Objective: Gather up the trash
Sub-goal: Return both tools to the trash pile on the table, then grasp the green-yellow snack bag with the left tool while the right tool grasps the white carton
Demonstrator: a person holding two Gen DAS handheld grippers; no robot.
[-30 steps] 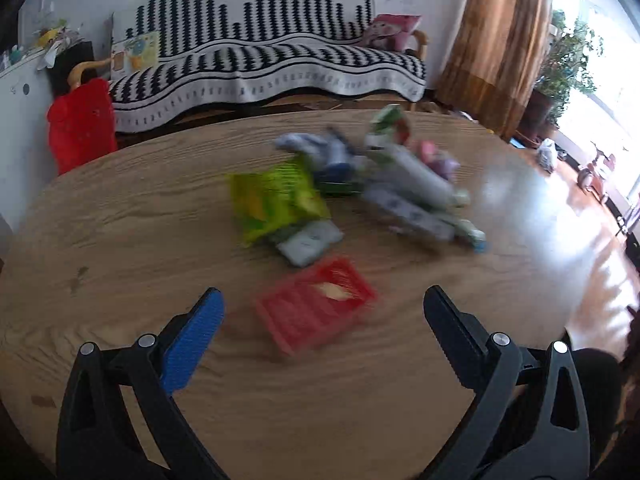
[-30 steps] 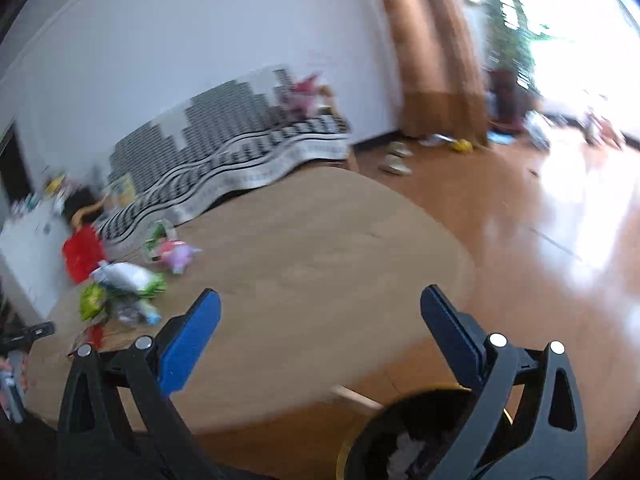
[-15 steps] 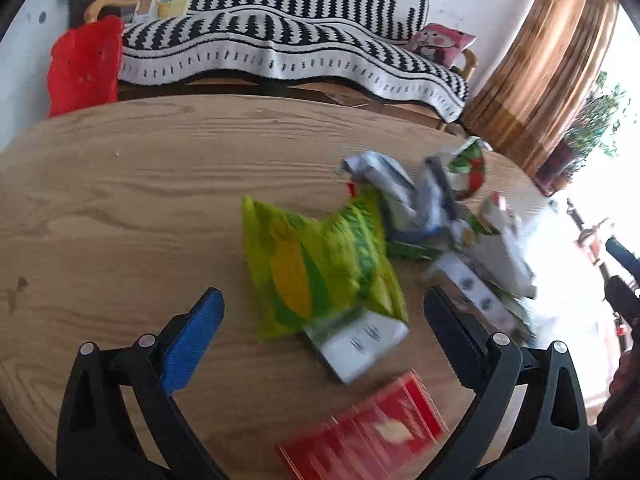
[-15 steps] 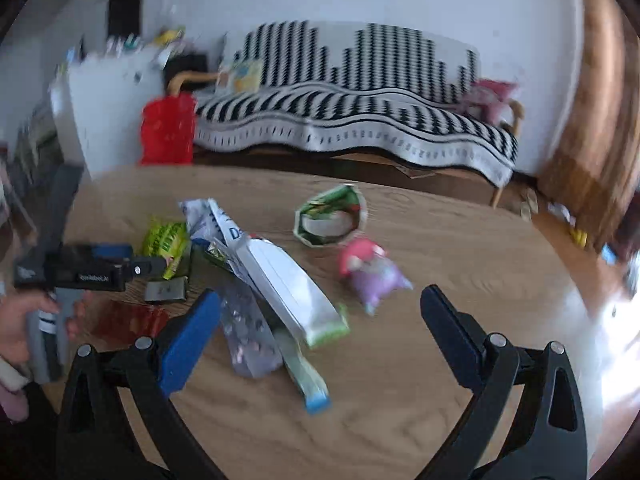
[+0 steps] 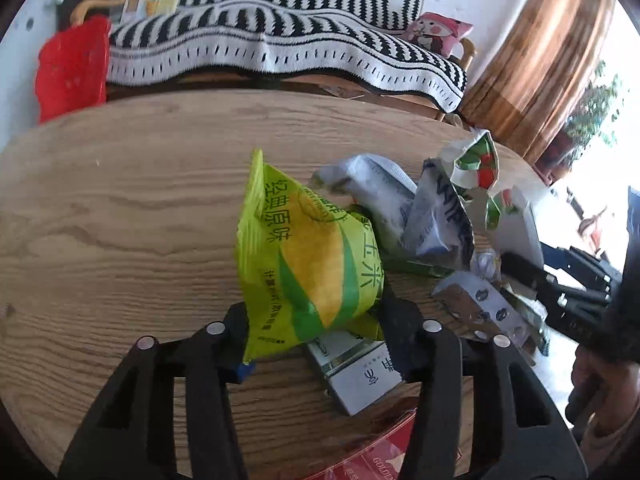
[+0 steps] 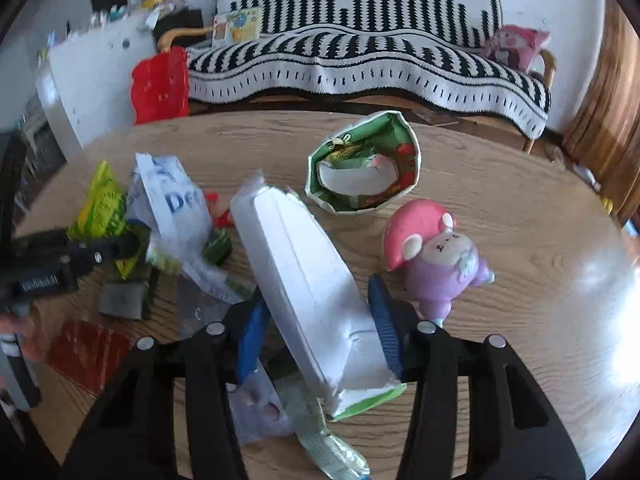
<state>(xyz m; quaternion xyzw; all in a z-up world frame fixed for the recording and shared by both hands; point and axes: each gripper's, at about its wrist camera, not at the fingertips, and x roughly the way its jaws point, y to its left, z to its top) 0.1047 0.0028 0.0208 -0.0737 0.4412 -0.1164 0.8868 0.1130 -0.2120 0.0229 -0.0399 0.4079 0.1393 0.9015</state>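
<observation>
A pile of trash lies on the round wooden table [image 5: 120,220]. My left gripper [image 5: 316,336] has its jaws closing on the puffy yellow-green snack bag [image 5: 308,256]; both pads press its lower sides. My right gripper [image 6: 316,336] is closing around a long white bag [image 6: 304,280]. Its right pad touches the bag and the left pad stands a little apart. In the right wrist view the left gripper [image 6: 52,268] shows at the left edge. In the left wrist view the right gripper [image 5: 568,280] shows at the right.
Around the bags lie a crumpled white-blue wrapper [image 6: 172,204], a green-red paper bowl [image 6: 364,168], a pink-purple toy figure [image 6: 436,256], a red packet [image 6: 88,352], a small white box [image 5: 360,372] and a foil blister strip [image 5: 480,308]. A striped sofa [image 6: 360,60] stands behind the table.
Both grippers have swung in over the trash pile and come lower. Their jaws, wide apart before, have narrowed: the left around the yellow-green bag, the right around the white bag.
</observation>
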